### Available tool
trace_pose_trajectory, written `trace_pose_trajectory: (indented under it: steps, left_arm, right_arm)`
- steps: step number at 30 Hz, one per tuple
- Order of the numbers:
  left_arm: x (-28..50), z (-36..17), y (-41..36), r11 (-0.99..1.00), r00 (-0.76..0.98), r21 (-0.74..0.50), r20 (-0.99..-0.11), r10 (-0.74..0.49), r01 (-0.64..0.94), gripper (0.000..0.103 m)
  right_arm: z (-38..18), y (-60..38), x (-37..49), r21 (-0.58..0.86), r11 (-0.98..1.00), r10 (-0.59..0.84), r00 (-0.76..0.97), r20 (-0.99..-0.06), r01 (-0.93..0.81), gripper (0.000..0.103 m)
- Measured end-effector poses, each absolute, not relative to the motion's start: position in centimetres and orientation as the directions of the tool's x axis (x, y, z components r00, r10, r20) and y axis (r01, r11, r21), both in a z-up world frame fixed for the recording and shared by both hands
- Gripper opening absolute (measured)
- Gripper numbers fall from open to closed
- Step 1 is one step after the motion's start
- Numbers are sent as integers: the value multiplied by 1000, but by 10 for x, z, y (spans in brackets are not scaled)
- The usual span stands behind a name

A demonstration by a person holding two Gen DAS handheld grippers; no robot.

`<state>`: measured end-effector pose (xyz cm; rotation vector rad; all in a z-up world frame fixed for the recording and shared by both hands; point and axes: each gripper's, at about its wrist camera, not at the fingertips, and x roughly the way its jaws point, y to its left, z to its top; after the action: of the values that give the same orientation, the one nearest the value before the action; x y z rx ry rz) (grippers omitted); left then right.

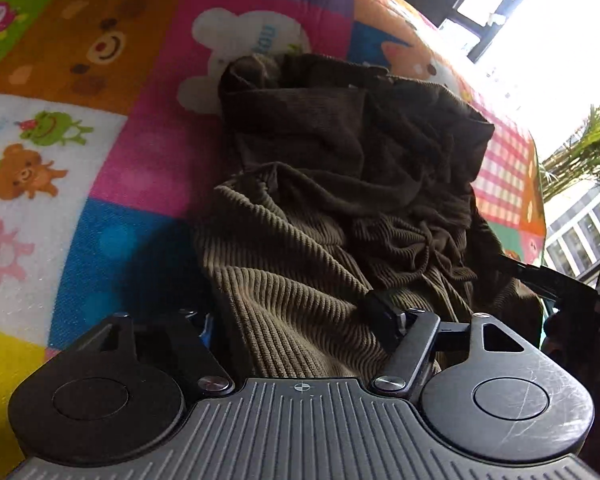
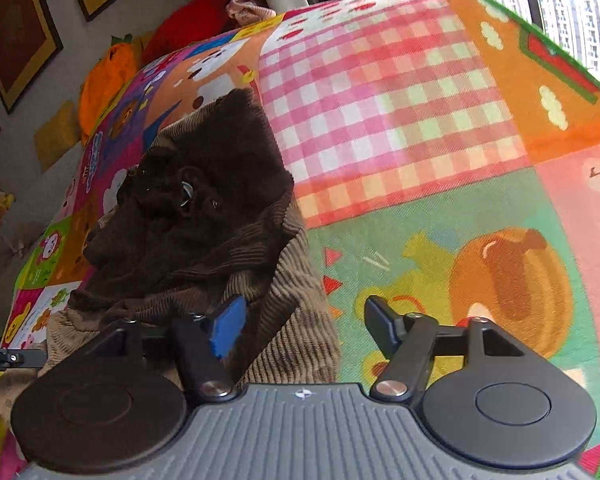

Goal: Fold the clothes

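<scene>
A brown corduroy garment (image 1: 340, 184) lies crumpled on the colourful cartoon play mat (image 1: 100, 52), dark side bunched over a lighter tan side. My left gripper (image 1: 292, 320) is open, with the tan corduroy lying between its jaws; its left finger is mostly hidden by cloth. In the right wrist view the garment (image 2: 204, 216) sits at the left, with a small metal ring showing. My right gripper (image 2: 304, 326) is open; its blue-padded left finger (image 2: 228, 328) touches the garment's tan edge, and its right finger is over the bare mat (image 2: 400, 100).
The right gripper (image 1: 572, 292) shows at the right edge of the left wrist view. Orange and red cushions (image 2: 108, 72) and framed pictures (image 2: 16, 32) are beyond the mat's far edge. Bright windows (image 1: 560, 40) and a plant (image 1: 588, 156) lie to the right.
</scene>
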<state>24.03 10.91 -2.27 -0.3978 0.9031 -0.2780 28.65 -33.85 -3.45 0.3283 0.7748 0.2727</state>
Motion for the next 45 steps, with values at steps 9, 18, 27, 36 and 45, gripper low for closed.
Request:
trace_pose_trajectory:
  steps: [9, 18, 27, 36, 45]
  left_arm:
    - [199, -19, 119, 894, 608, -432, -681, -407, 116, 9]
    - [71, 0, 165, 877, 649, -476, -648, -399, 65, 9]
    - [33, 22, 197, 931, 690, -366, -674, -265, 0, 53]
    - [103, 84, 117, 970, 777, -80, -585, -231, 228, 90]
    - [210, 14, 24, 904, 686, 117, -693, -223, 412, 42]
  right_arm:
    - [-41, -276, 246, 338, 898, 441, 606, -662, -283, 19]
    - [-28, -243, 167, 427, 820, 571, 502, -649, -381, 16]
    - [-10, -273, 124, 271, 901, 426, 573, -700, -339, 29]
    - [35, -279, 161, 199, 917, 394, 716, -576, -345, 39]
    - [44, -258, 215, 203, 919, 394, 746, -537, -339, 49]
